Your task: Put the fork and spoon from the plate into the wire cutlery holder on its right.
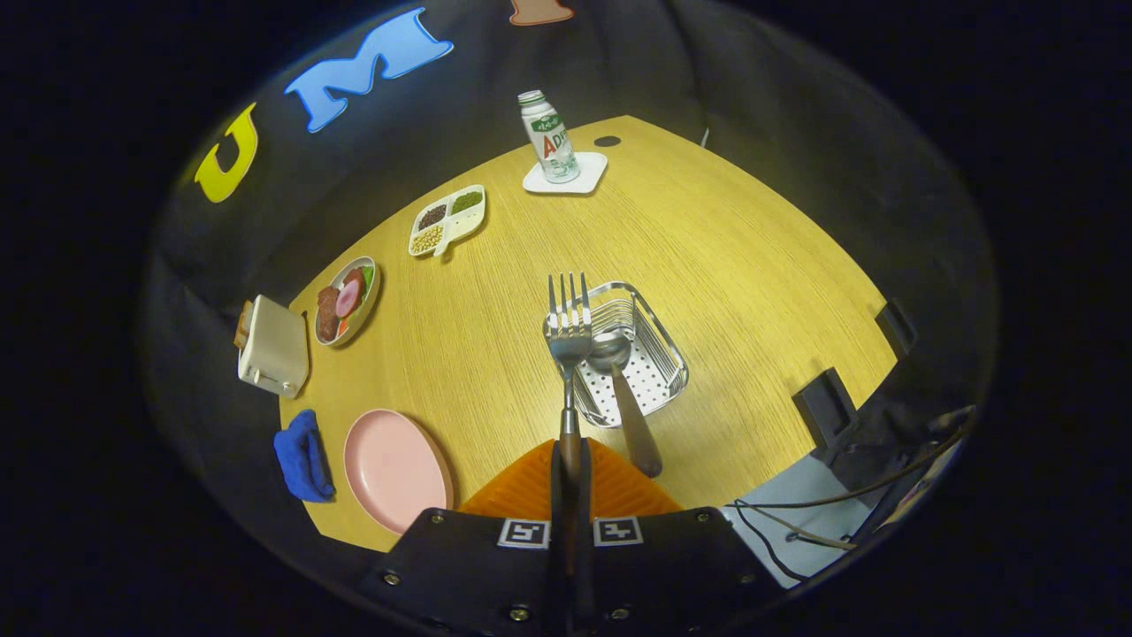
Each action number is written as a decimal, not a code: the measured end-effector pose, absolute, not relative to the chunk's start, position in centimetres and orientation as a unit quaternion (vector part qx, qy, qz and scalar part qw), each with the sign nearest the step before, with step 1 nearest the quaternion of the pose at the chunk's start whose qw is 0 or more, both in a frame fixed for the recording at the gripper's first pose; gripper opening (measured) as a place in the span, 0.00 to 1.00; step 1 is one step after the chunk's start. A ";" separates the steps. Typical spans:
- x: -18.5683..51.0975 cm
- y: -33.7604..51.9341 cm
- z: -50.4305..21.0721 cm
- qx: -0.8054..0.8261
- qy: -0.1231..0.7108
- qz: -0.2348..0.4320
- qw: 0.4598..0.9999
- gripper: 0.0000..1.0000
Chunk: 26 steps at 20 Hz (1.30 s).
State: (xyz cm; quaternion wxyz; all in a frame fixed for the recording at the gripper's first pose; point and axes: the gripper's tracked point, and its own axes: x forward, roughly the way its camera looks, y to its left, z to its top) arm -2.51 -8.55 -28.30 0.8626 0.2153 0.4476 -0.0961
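**Inspector:** State what your fingers had hold of at the time of inspection.

**Operator:** My gripper (570,473) was clamped narrow on the handle of the fork (569,341), one finger pressing from each side. The fork stood straight ahead of my fingers, tines pointing away, raised above the table (752,265).

**Inspector:** Its position relative to the target?

**Operator:** The fork head hung over the near left rim of the wire cutlery holder (659,376), not yet inside it. The spoon (623,394) was already lodged there, bowl in the basket, handle leaning out over the near rim toward my fingers, just to the right of the fork's shaft. The pink plate (393,464) lay to the left, apart from the holder, with no cutlery on it.

**Inspector:** Handling properties?

**Operator:** I judged the fork stiff and light, its metal neck smooth and liable to slip or swing. The darker handle offered the better purchase, and I held it there, low on the handle. With so much of its length ahead of my fingers, I judged it could pivot if knocked.

**Inspector:** Risks noted?

**Operator:** The tines could catch on the wire rim, or the fork could strike the spoon's handle. I judged the task half done.
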 end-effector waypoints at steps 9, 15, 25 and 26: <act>-4.8 -8.2 -29.2 0.260 0.494 -0.092 0.825 0.04; -5.0 -9.0 -28.9 0.263 0.517 -0.101 0.808 0.04; -4.8 -9.4 -27.4 0.272 0.518 -0.099 0.805 0.12; -4.7 -9.4 -27.1 0.274 0.514 -0.100 0.807 0.12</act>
